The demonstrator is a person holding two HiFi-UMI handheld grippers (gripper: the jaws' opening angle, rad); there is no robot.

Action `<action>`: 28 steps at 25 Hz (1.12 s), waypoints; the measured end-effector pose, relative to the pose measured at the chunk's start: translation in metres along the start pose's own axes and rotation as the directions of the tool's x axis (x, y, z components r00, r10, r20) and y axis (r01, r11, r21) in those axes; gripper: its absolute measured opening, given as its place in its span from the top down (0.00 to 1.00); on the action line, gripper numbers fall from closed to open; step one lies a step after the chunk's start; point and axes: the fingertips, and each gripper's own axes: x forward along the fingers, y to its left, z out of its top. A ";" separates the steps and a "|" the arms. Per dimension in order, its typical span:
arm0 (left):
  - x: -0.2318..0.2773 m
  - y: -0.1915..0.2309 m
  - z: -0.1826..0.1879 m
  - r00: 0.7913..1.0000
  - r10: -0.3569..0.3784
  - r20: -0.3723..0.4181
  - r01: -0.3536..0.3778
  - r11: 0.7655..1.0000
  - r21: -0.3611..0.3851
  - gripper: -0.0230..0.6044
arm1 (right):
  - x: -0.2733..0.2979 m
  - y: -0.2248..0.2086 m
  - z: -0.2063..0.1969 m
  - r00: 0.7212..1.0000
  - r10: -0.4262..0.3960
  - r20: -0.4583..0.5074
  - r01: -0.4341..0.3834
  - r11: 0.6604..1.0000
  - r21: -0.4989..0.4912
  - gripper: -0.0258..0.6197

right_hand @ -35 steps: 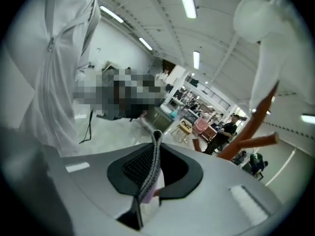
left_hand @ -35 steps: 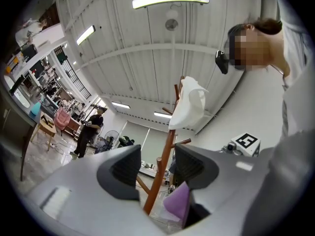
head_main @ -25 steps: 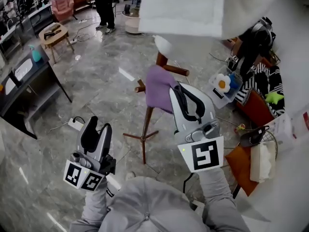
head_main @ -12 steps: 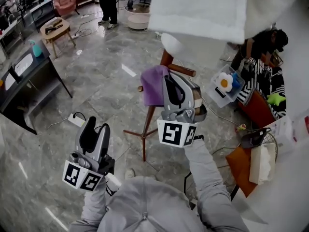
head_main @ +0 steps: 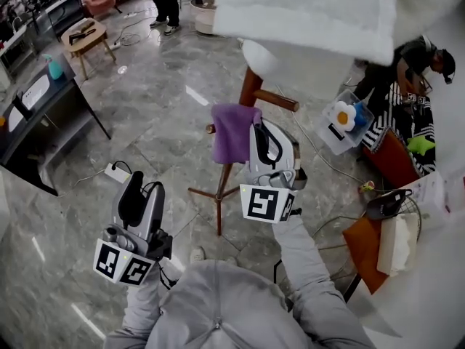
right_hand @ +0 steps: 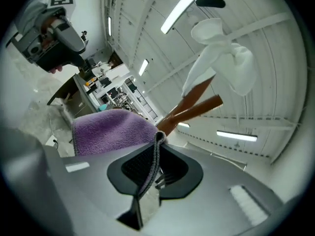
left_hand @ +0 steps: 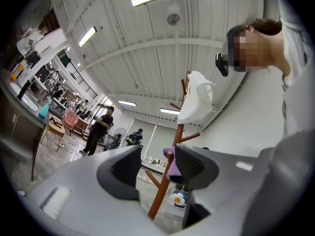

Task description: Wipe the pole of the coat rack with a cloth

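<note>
Here, pinches a purple cloth point(head_main: 232, 131) in the right gripper point(head_main: 256, 131), jaws clamped tight on a folded edge of it, and lays the rest against the coat rack's brown pole point(head_main: 224, 195), just below the side pegs point(head_main: 276, 100) and the white garment point(head_main: 305, 9) hung over the top of that pole. Holds the left gripper point(head_main: 144, 187) well away from the pole, lower and to its left, jaws apart with nothing between them, aimed up at the pole from afar and touching nothing. Appears to stand at the contact stage of the wipe rather than near its end: cloth at the pole's upper-middle stretch, the long lower run down to the splayed feet point(head_main: 200, 193) bare beneath it. Cannot judge from these views the extent of rubbing already done, nor settle between a cloth wrapped around the pole and one merely lying beside it. Probably leaves strokes down that lower length to do, and perhaps the part above the pegs, hidden under the garment. Around the pole's base, shows grey stone floor point(head_main: 160, 107), with a power strip point(head_main: 114, 171) to the pole's left and a clear bin point(head_main: 341, 126) to its right.
</note>
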 end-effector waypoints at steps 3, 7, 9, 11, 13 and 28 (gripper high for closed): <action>0.001 0.000 -0.001 1.000 0.008 -0.011 -0.008 1.000 0.003 0.59 | -0.002 0.009 -0.018 0.998 0.016 -0.054 -0.012 0.997 0.075 0.91; 0.004 -0.001 -0.005 1.000 0.012 -0.022 -0.012 1.000 0.006 0.59 | -0.003 0.027 -0.045 0.994 0.048 -0.101 -0.033 0.989 0.144 0.91; 0.006 -0.001 -0.007 0.999 0.014 -0.029 -0.014 1.000 0.007 0.59 | -0.004 0.039 -0.063 0.988 0.074 -0.137 -0.050 0.984 0.170 0.91; 0.008 -0.001 -0.009 0.999 0.017 -0.036 -0.017 1.000 0.009 0.59 | -0.005 0.050 -0.079 0.980 0.101 -0.172 -0.068 0.980 0.188 0.91; 0.009 0.000 -0.010 0.999 0.021 -0.043 -0.021 1.000 0.012 0.59 | -0.006 0.060 -0.092 0.973 0.122 -0.197 -0.081 0.976 0.203 0.91; 0.015 0.004 -0.020 0.996 0.033 -0.088 -0.030 0.999 0.032 0.59 | -0.021 0.127 -0.169 0.888 0.269 -0.374 -0.182 0.951 0.252 0.91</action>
